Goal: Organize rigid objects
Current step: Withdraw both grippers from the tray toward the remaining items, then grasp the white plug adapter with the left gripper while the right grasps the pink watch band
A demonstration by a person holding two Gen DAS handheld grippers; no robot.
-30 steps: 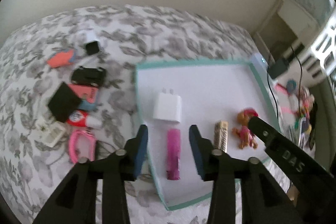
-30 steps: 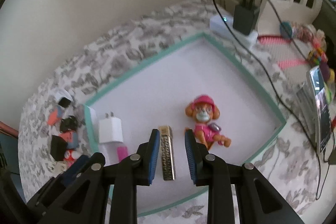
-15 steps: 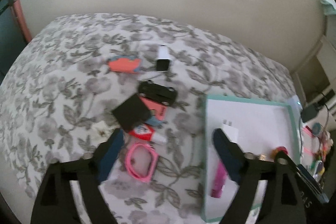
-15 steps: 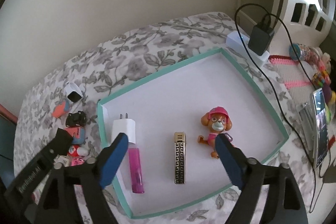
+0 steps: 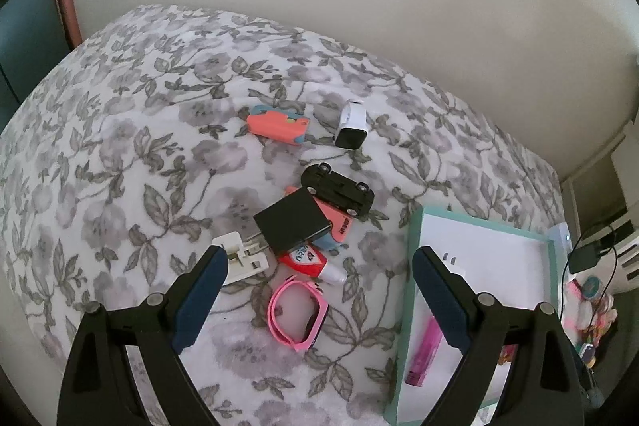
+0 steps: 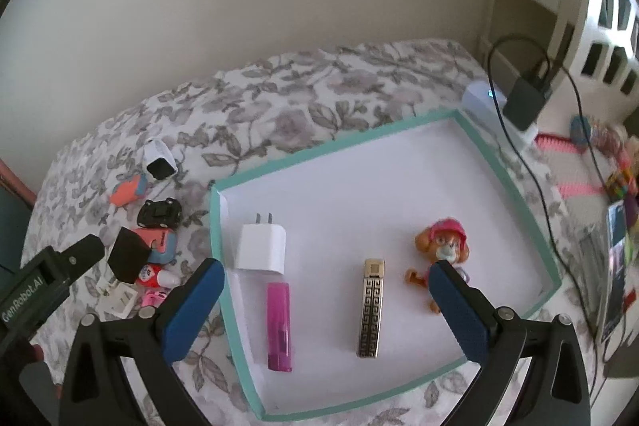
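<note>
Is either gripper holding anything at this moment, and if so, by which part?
Nothing is held. The left gripper and right gripper have both just opened wide, with empty jaws.

"GenRobot.AI" on the left gripper (image 6: 50, 280) body, seen from the right wrist

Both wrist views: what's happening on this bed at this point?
A person is sorting small objects into a teal-rimmed tray. Its white charger, pink lighter, gold bar and dog figure lie free. The left gripper and right gripper have just been opening, with nothing held. The left one hangs above the pink watch in the pile.
</note>
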